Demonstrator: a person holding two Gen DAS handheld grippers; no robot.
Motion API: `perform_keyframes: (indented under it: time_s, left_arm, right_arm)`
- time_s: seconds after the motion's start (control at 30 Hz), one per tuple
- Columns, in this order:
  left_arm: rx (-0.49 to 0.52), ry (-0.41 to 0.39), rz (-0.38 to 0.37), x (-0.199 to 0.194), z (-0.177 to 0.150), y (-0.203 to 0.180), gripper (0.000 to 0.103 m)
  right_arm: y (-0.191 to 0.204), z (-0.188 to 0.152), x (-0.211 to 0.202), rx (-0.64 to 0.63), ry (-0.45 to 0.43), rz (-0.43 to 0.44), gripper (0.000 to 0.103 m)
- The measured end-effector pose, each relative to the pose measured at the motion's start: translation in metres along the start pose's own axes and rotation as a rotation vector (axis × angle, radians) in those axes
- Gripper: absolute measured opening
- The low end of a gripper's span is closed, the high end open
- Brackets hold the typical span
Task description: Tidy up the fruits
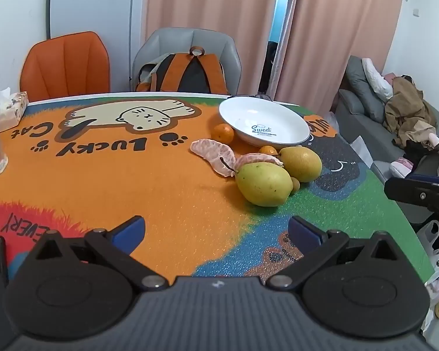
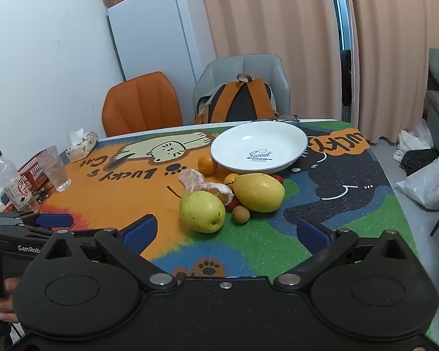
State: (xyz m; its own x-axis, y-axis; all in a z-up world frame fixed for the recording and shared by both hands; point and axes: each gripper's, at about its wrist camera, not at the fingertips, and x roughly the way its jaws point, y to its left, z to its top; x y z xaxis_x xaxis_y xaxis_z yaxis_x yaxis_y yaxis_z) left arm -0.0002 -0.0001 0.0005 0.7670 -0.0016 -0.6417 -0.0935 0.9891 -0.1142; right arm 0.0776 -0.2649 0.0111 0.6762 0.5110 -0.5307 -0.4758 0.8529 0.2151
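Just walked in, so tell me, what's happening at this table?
A person holds a gripper in each hand over the table. The left gripper and right gripper are both open and empty. Two pears, peeled segments and small oranges lie beside the plate, which has no fruit yet.

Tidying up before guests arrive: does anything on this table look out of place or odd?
The white plate sits empty while two pears, small oranges and peeled citrus segments lie loose on the mat beside it.
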Motion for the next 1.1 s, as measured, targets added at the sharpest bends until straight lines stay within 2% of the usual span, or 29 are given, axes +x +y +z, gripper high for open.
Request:
perform_keyframes:
  time_s: [0.17,1.1]
  left_arm:
    - [0.002,-0.009,0.003,-0.0033,-0.0013,0.0008,0.103]
    - [-0.013,-0.021,0.000,-0.0100,0.0056,0.0047,0.103]
  right_arm:
    - [-0.0012,0.0002,0.0028,0.026,0.018,0.016,0.103]
    - [0.0054,0.0046,-0.0033,-0.010,0.019,0.022,0.103]
